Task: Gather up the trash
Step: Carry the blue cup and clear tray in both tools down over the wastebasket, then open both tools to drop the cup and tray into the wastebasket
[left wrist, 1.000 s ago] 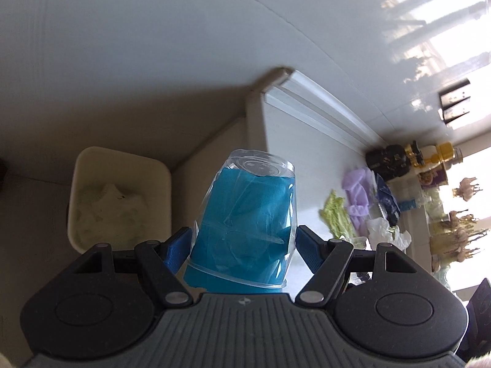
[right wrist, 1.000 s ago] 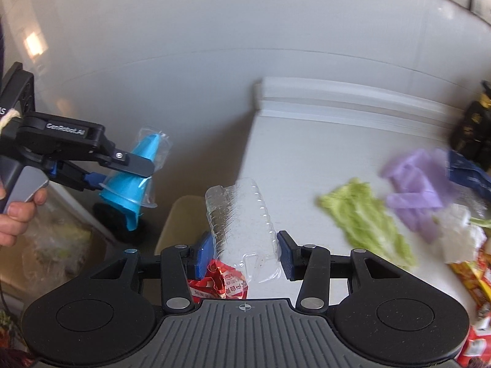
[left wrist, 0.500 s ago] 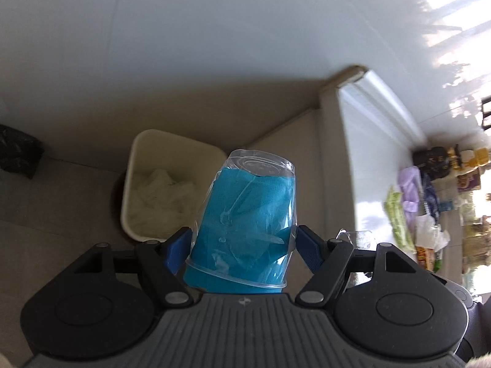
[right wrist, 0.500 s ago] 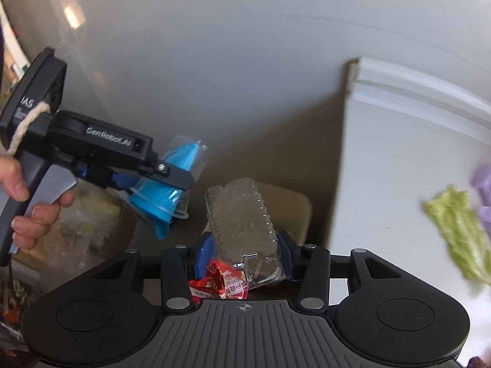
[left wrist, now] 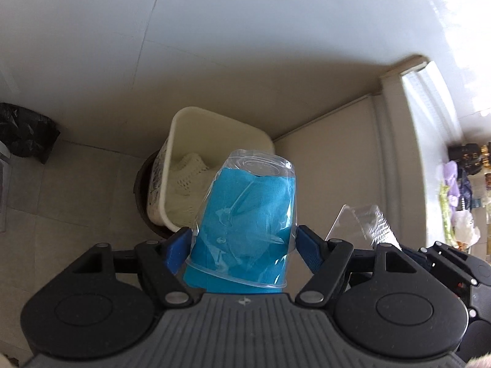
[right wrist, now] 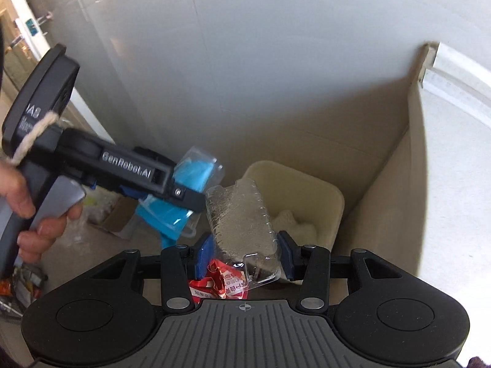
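My left gripper (left wrist: 244, 247) is shut on a clear plastic cup stuffed with blue paper (left wrist: 248, 217), held in the air above the floor. A cream waste bin (left wrist: 190, 150) with white crumpled material inside stands just beyond it. My right gripper (right wrist: 242, 253) is shut on a clear plastic clamshell tray (right wrist: 241, 214), with a red wrapper (right wrist: 219, 282) under it. The same bin (right wrist: 307, 184) lies just beyond it. The left gripper with the blue cup (right wrist: 184, 196) shows at the left of the right wrist view. The clear tray also shows in the left wrist view (left wrist: 362, 224).
The bin stands against a beige cabinet side (right wrist: 392, 184) under a white counter (right wrist: 457, 153). More trash lies on the counter at the far right (left wrist: 451, 196). A black bag (left wrist: 24, 132) sits on the floor at left. A cardboard box and litter (right wrist: 113, 217) lie at left.
Both grippers have swung left, off the counter and down toward the bin, each keeping its load. The bin is now nearer and more central in both views.
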The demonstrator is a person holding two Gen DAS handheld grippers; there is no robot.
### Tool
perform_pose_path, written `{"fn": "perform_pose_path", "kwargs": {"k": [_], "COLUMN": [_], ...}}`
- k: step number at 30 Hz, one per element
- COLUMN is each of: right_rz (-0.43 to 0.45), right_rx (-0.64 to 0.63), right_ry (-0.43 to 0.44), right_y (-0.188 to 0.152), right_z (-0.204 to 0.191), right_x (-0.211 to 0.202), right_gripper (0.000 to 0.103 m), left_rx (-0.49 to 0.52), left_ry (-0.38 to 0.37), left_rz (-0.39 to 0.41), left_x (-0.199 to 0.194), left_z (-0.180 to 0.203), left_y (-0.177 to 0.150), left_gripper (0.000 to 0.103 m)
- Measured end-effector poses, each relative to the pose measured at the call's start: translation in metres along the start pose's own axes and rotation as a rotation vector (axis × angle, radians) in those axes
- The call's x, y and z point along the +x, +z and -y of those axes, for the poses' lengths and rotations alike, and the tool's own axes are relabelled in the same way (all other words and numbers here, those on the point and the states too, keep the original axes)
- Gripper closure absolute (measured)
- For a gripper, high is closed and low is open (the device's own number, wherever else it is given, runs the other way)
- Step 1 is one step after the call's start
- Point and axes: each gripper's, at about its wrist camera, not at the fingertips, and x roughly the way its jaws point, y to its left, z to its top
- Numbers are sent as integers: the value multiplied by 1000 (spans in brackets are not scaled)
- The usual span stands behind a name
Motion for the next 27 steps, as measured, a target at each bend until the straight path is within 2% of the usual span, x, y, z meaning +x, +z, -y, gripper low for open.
{"fn": "perform_pose_path", "kwargs": {"k": [5, 10, 15, 27], "right_rz": [-28, -45, -80, -187], "right_rx": [54, 66, 105, 53], "right_ry": [-7, -58, -107, -156], "right_y": [2, 6, 18, 46], "right_z": [1, 2, 18, 39], "right_x": [26, 59, 94, 148], "right_gripper": [59, 59, 59, 58], "left_rx": [3, -10, 23, -1], "left_ry": [19, 29, 58, 119], "left_rz": [-7, -49, -78, -131], "left_x": [21, 49, 79, 109], "left_z": [-11, -15, -10, -9], "left_y": [7, 16, 25, 48], "left_gripper": [32, 32, 32, 32]}}
